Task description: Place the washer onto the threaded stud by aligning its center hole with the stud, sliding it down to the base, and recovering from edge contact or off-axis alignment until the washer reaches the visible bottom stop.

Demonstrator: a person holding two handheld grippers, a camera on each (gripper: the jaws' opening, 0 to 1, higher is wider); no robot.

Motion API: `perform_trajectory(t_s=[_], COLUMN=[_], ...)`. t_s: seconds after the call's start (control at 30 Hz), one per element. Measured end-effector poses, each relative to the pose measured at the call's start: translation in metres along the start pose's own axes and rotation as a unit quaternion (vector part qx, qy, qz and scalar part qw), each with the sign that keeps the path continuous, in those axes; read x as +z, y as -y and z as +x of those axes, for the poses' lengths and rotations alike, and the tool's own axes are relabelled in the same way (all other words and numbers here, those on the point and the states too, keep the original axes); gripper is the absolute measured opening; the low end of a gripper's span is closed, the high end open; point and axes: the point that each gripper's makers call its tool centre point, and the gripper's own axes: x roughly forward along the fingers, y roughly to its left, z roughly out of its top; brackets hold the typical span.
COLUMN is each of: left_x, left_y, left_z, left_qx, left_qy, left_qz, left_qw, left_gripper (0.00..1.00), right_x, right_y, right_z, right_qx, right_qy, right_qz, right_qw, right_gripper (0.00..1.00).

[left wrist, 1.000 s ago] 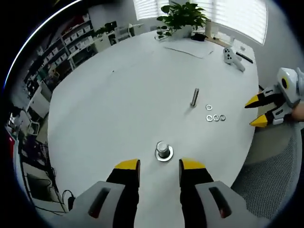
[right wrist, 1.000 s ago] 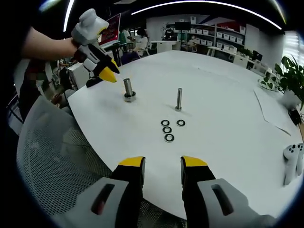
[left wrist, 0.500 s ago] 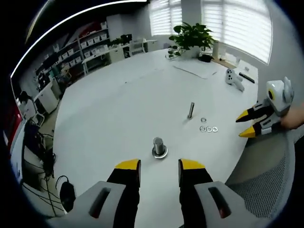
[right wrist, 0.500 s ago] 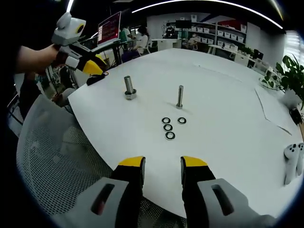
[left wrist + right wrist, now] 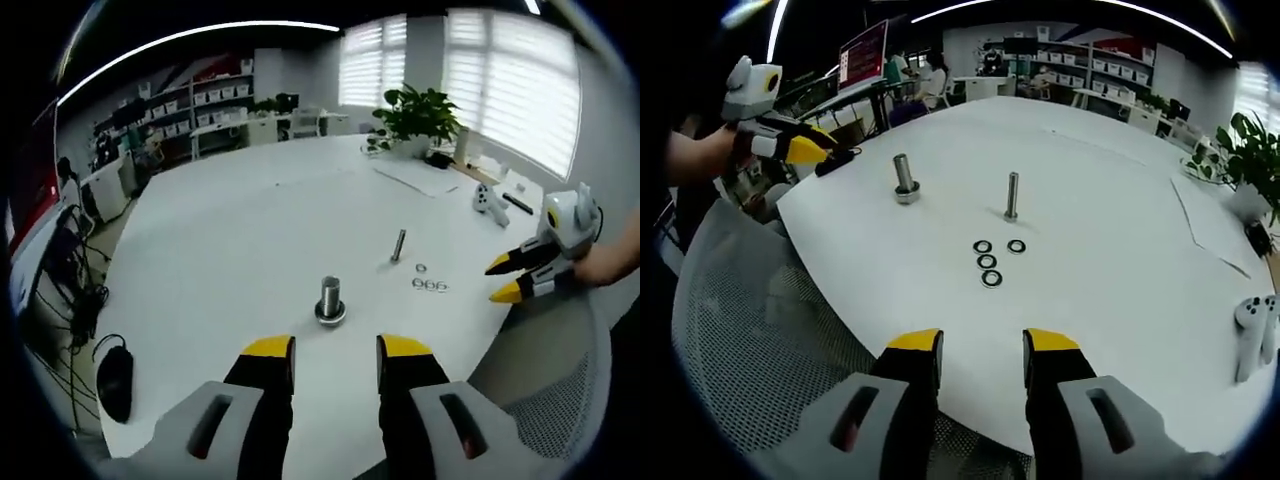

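- Washers (image 5: 991,260), four of them, lie loose in a cluster on the white surface (image 5: 1120,210), near the edge closest to my right tongs (image 5: 982,352).
- The slim threaded stud (image 5: 1011,195) stands upright just beyond them; a thicker stud (image 5: 904,178) with a base stands nearer my left tongs (image 5: 332,356).
- Both of my tongs are spread and hold nothing, off the surface's edge.

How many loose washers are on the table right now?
4 washers, clustered on the table in front of the thin stud: three in a row, one beside it nearest the stud.
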Motion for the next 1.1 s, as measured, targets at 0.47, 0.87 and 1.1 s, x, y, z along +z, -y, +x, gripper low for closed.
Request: perform_trajectory(t_s=[0.47,0.87,1.1], left_x=[-0.016,-0.019,-0.028], left_y=[0.021,0.015,0.02], left_z=[-0.002,-0.007,-0.007], left_qx=[-0.051,-0.05,-0.059], left_qy=[0.006,0.015,0.008], left_qz=[0.039,0.029,0.037], left_qw=[0.9979,0.9982,0.9976], left_gripper=[0.31,0.31,0.31], right_x=[-0.009,-0.011,-0.011], right_y=[0.001,0.004,0.006], right_z=[0.004,0.004,0.003], right_qx=[-0.001,-0.008,-0.012], right_qy=[-0.025,-0.033,-0.032], right_qz=[0.009,0.013,0.016], right_qw=[0.9996,0.9993,0.9993], right_gripper=[0.36,0.36,0.36])
